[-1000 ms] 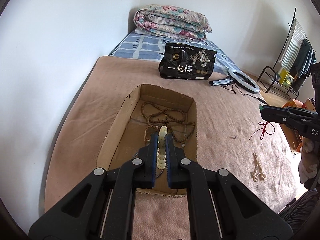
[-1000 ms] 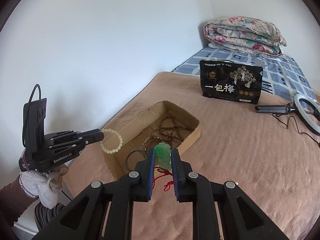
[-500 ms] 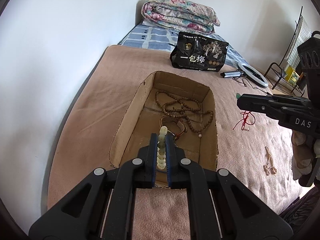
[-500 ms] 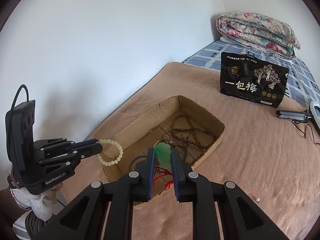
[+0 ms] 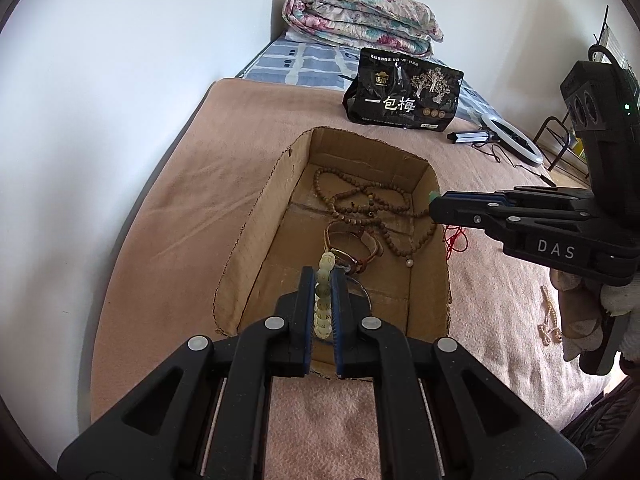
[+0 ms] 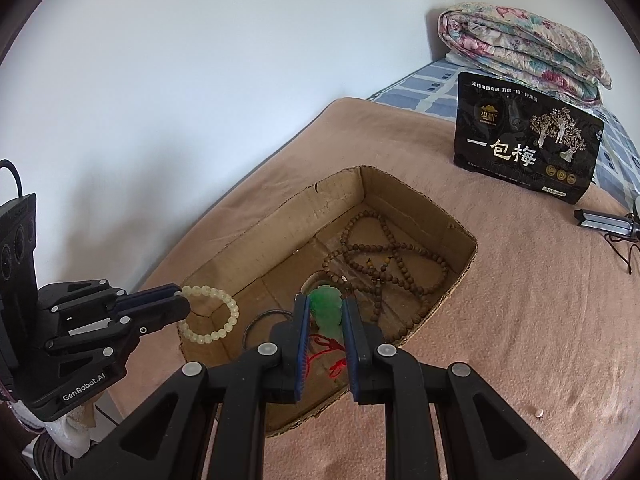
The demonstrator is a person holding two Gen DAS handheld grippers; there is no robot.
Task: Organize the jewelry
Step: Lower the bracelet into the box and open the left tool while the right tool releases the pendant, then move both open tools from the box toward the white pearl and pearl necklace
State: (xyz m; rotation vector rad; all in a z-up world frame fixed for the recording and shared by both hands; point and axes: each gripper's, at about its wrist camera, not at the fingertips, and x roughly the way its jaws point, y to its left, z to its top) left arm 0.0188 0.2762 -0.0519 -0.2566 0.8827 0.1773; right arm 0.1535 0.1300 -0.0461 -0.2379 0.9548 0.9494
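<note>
An open cardboard box [image 5: 256,236] [image 6: 460,224] sits on the tan blanket. Inside lie a long brown bead necklace [image 5: 360,196] [image 6: 384,256], a brown bangle [image 5: 352,240] and a thin dark ring [image 6: 256,322]. My left gripper [image 5: 322,280] [image 6: 180,304] is shut on a pale bead bracelet [image 5: 325,296] [image 6: 212,312], held above the box's near end. My right gripper [image 6: 324,312] [image 5: 434,204] is shut on a green jade pendant [image 6: 328,308] with a red cord [image 6: 324,346] [image 5: 456,240], above the box's right rim.
A black snack bag [image 5: 404,96] [image 6: 524,148] stands behind the box. A folded floral quilt [image 5: 360,16] [image 6: 524,48] lies at the bed's head. A ring light [image 5: 512,136] and a small pale bead string [image 5: 550,320] lie on the blanket to the right. A wall runs along the left.
Both grippers have moved in toward the box with their pieces still held. The right gripper with the pendant has come from beside the box to over its rim.
</note>
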